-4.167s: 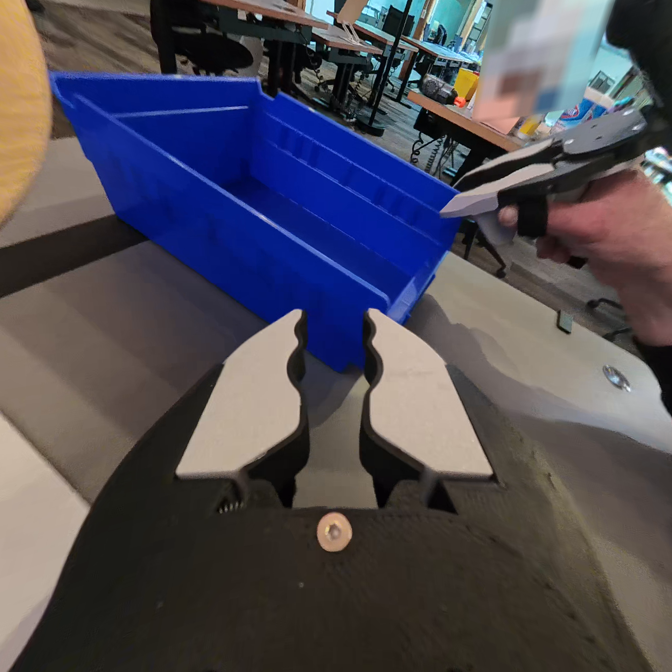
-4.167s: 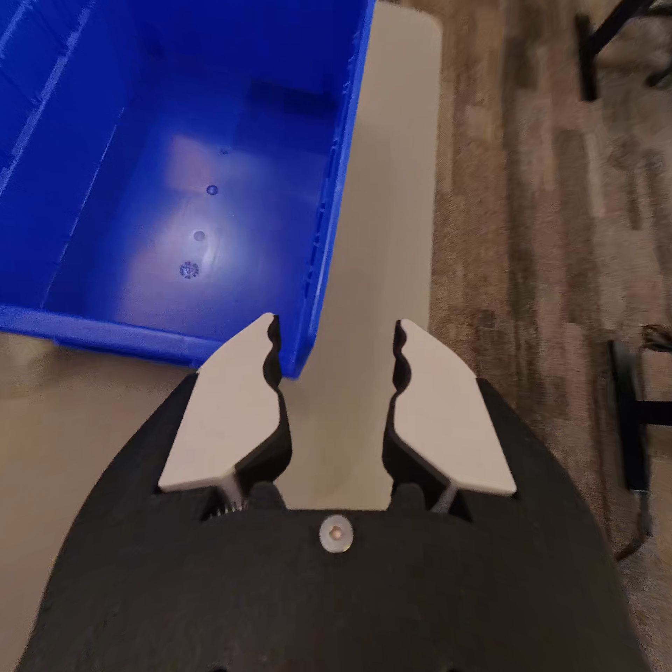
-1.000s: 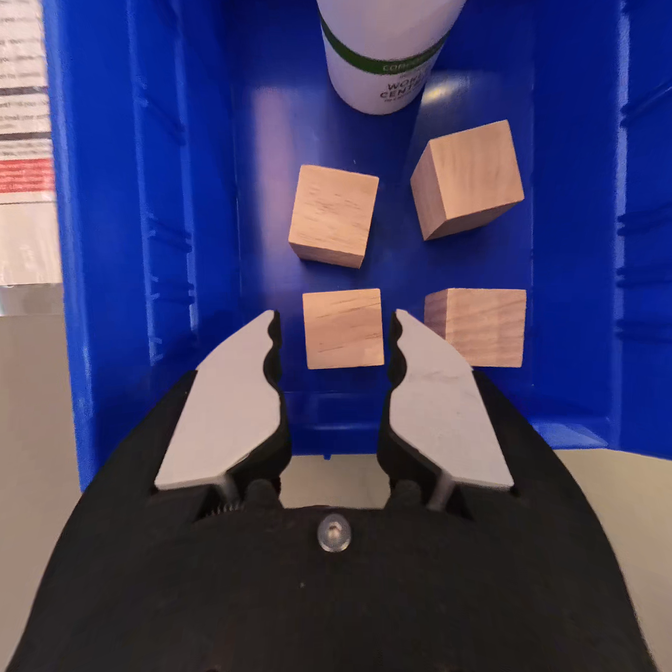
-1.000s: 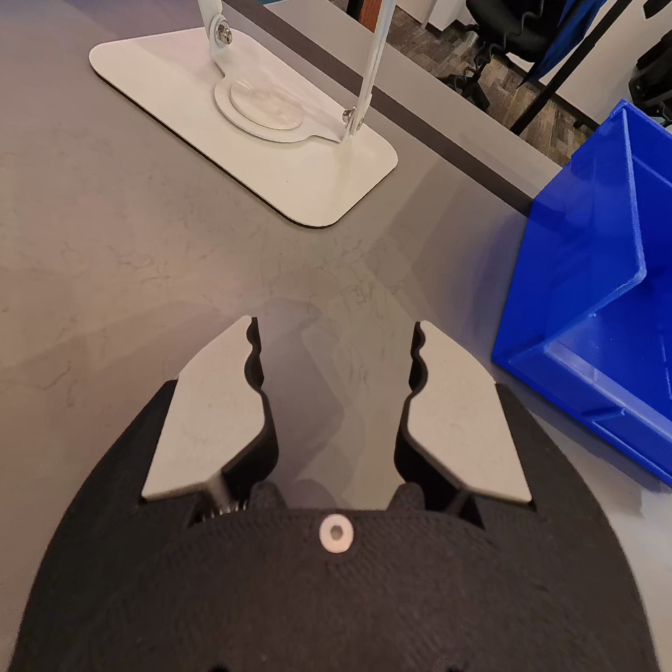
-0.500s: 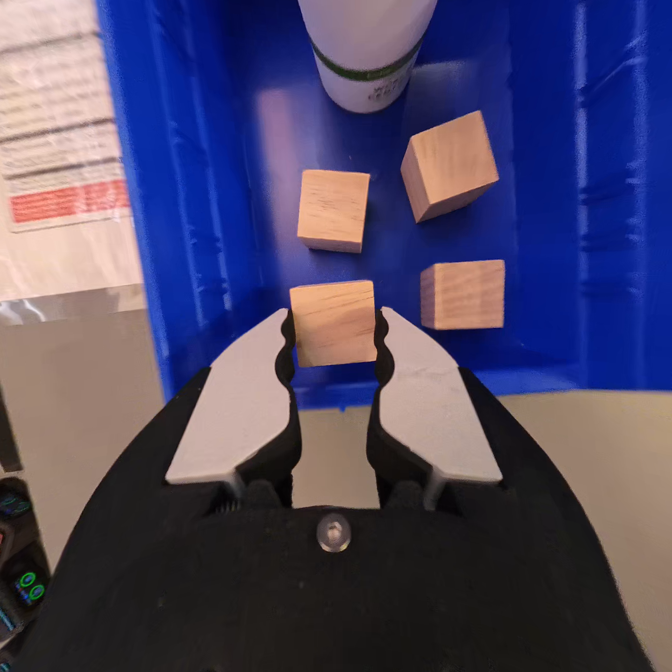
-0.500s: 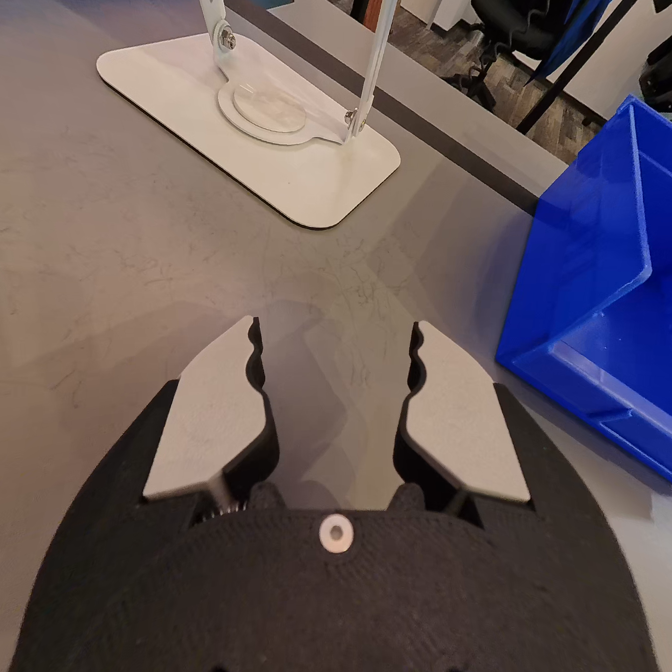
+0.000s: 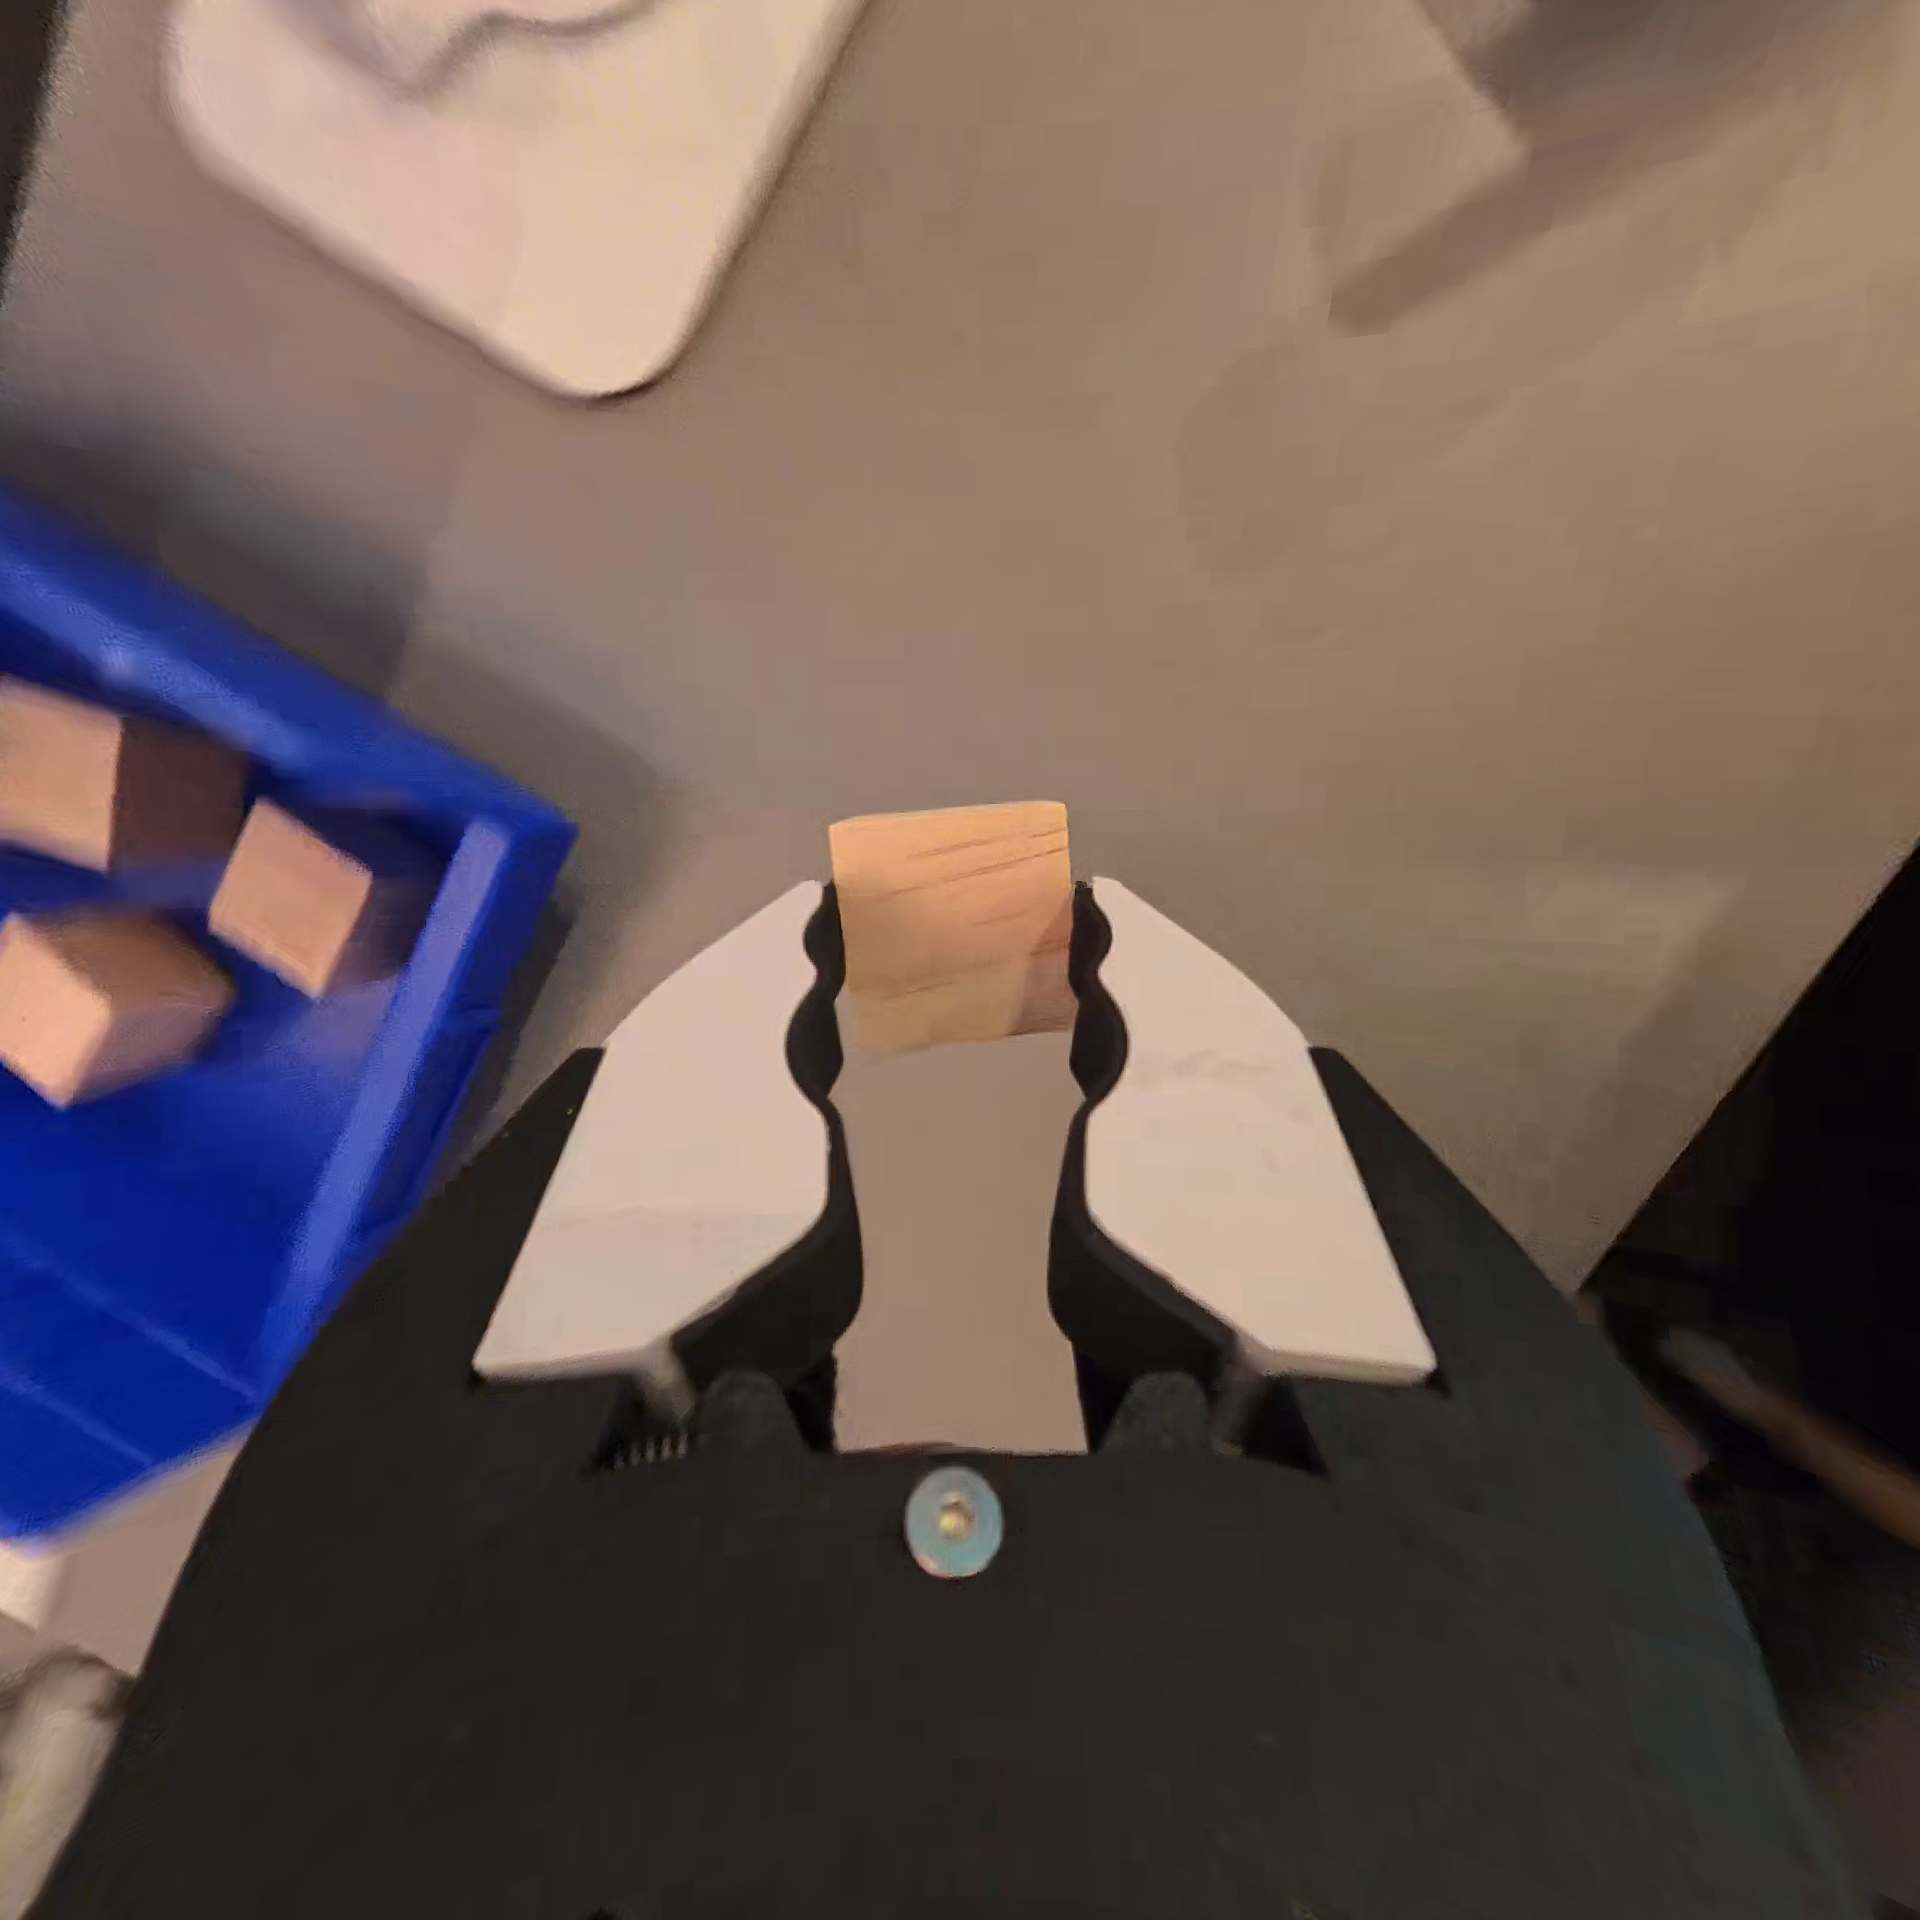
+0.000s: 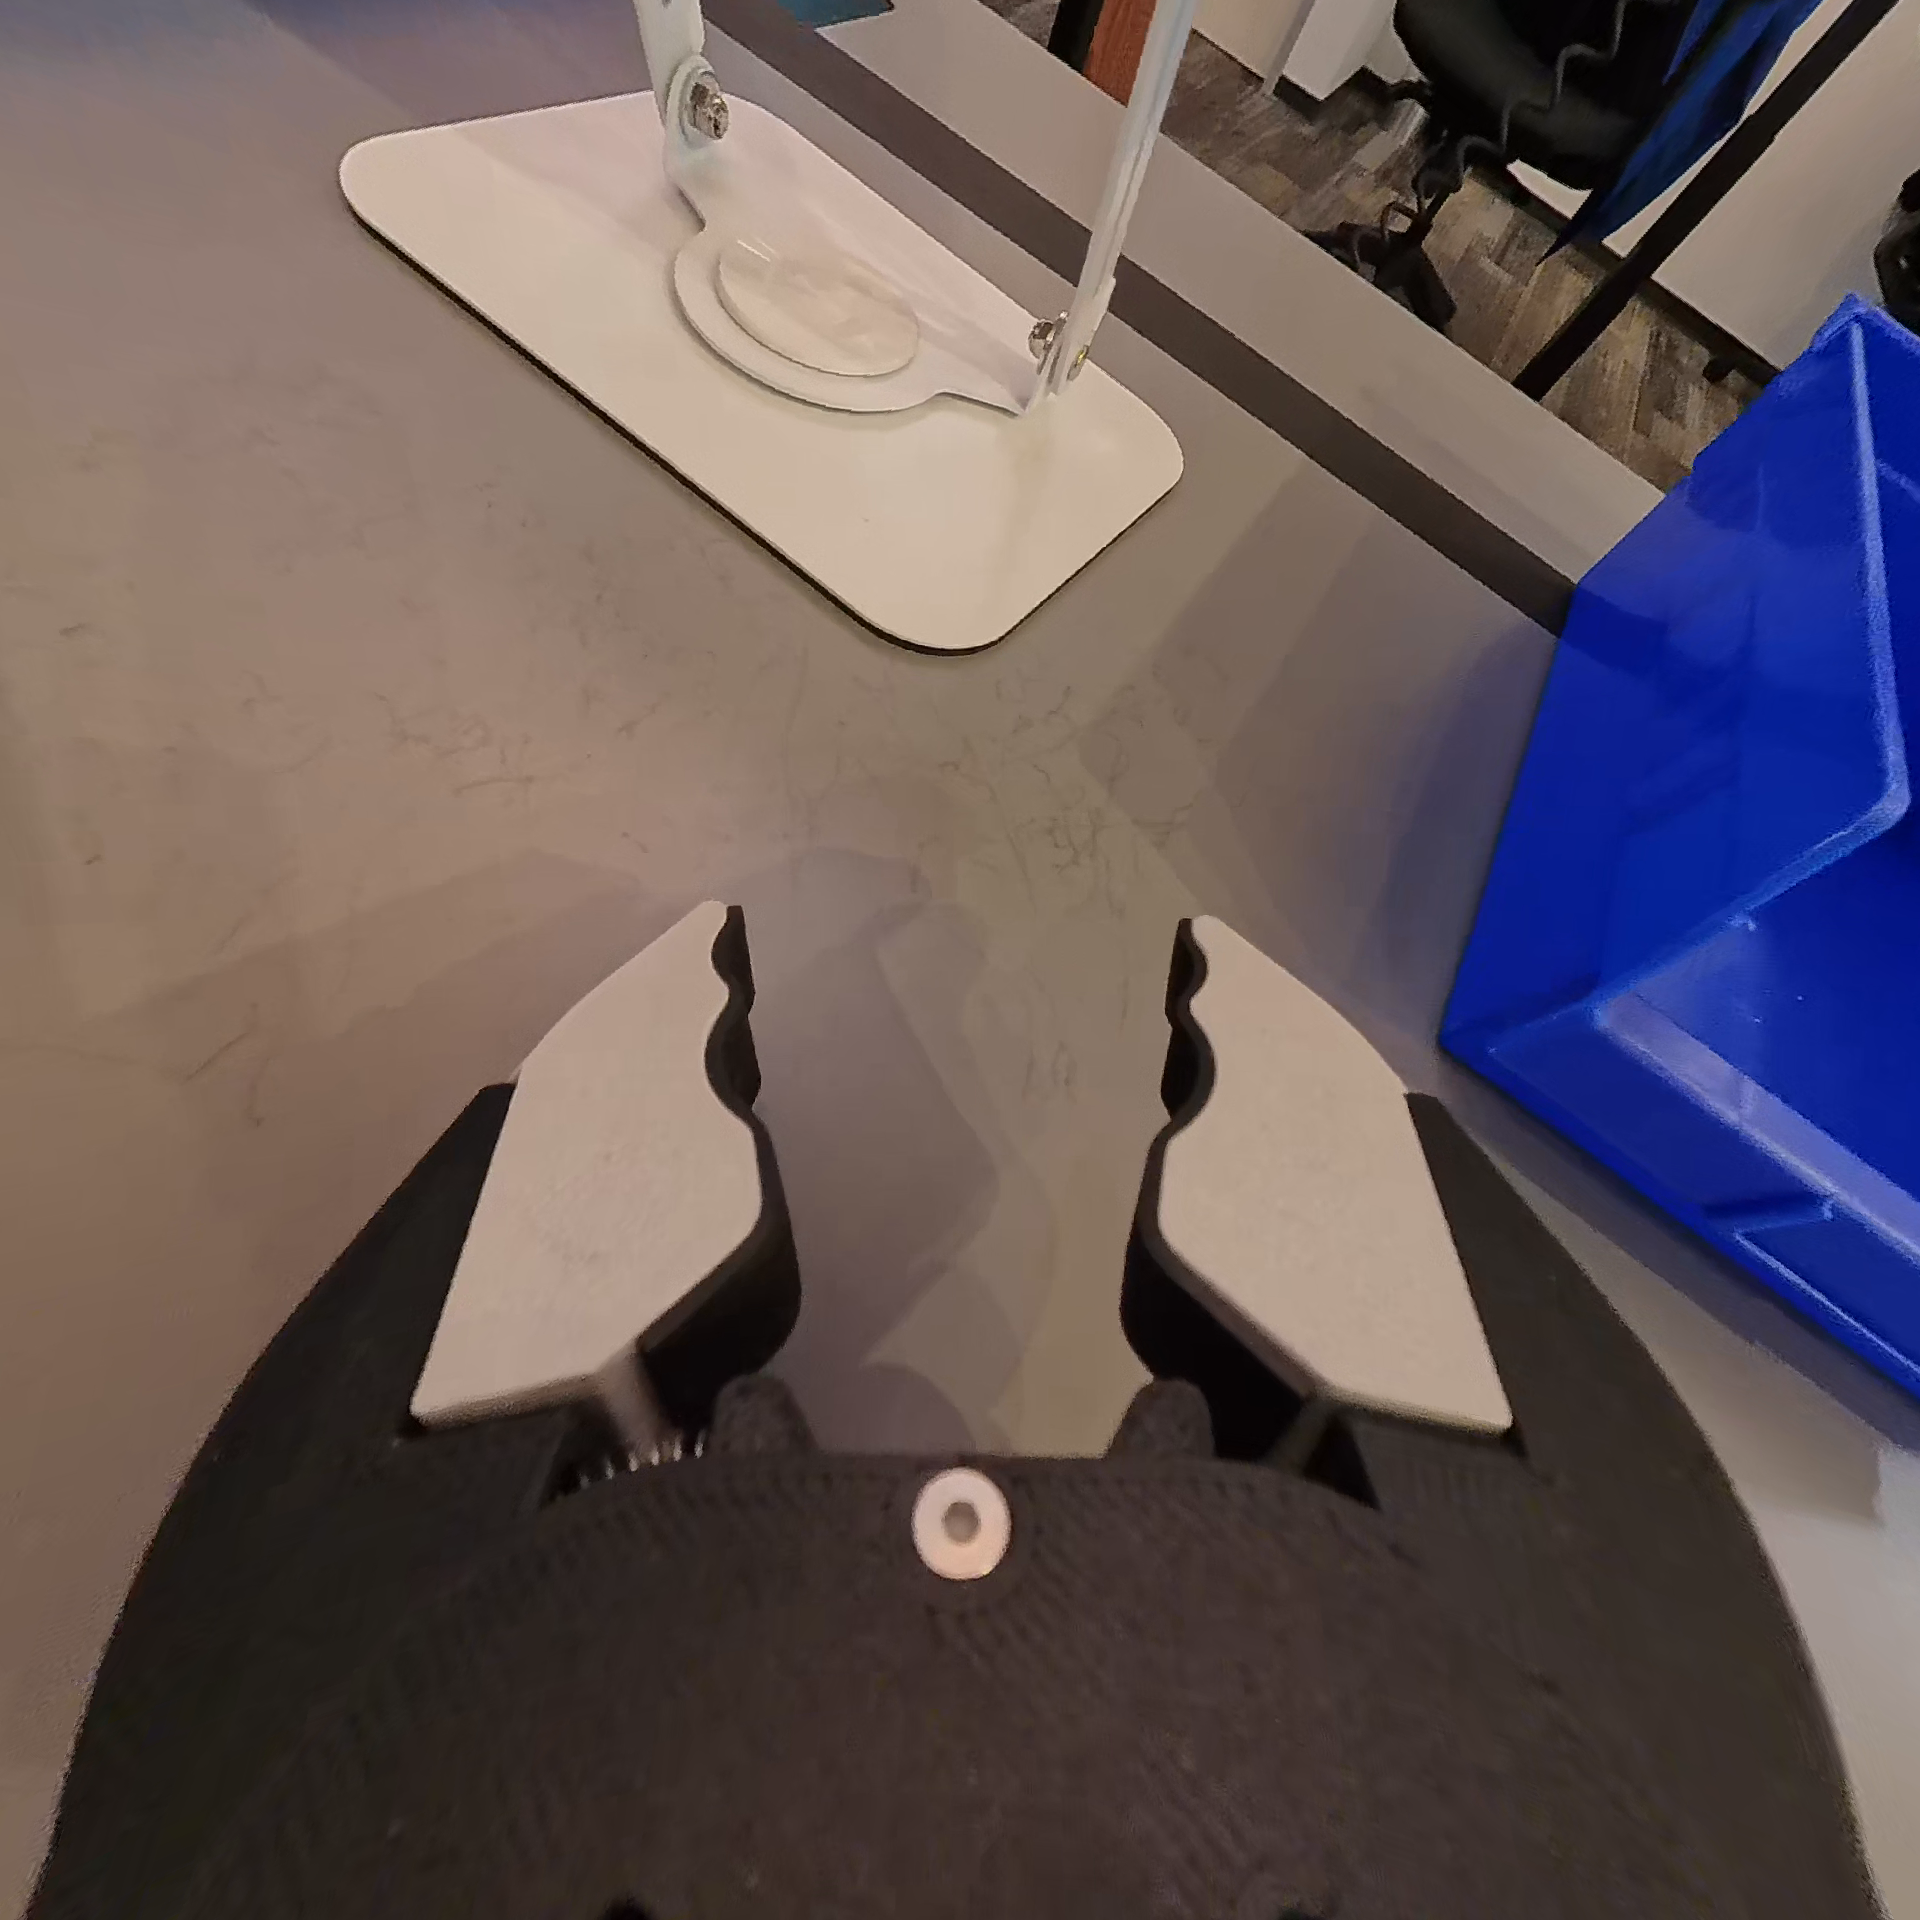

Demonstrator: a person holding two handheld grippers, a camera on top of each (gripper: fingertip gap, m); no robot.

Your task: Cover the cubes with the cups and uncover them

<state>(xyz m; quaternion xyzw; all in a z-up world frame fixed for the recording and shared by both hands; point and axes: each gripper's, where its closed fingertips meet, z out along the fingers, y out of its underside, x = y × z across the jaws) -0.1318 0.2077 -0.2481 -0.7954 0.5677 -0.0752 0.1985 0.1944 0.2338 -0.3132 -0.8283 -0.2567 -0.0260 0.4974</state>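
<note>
Currently, in the left wrist view, the left gripper [image 7: 954, 914] occupies the lower centre of the frame, and its two fingers are closed against opposite faces of a wooden cube [image 7: 951, 925], which is clamped between the fingertips and held above the grey tabletop [image 7: 1299, 582]. At the left edge of the frame a corner of the blue bin [image 7: 343, 1060] is visible with motion blur; three further wooden cubes [image 7: 291, 899] lie inside it, close together. At the upper left of the frame a white base plate [image 7: 499, 187] with rounded corners rests on the tabletop, well apart from the held cube. A dark area fills the lower right edge of the frame; its nature cannot be determined. In the right wrist view, the right gripper [image 8: 956, 987] occupies the lower centre of the frame with its fingers spread wide and nothing between them; only bare grey tabletop [image 8: 312, 727] shows in the gap. The white base plate [image 8: 883, 520] lies at the upper centre of the frame, with two white stand struts [image 8: 1117, 197] bolted to it and rising out of the top edge. The blue bin [image 8: 1714, 790] stands on the tabletop at the right edge of the frame, near the right finger but not touching it. Office chairs [image 8: 1496, 114] on a patterned floor appear at the upper right of the frame. No cup shows in either view.
</note>
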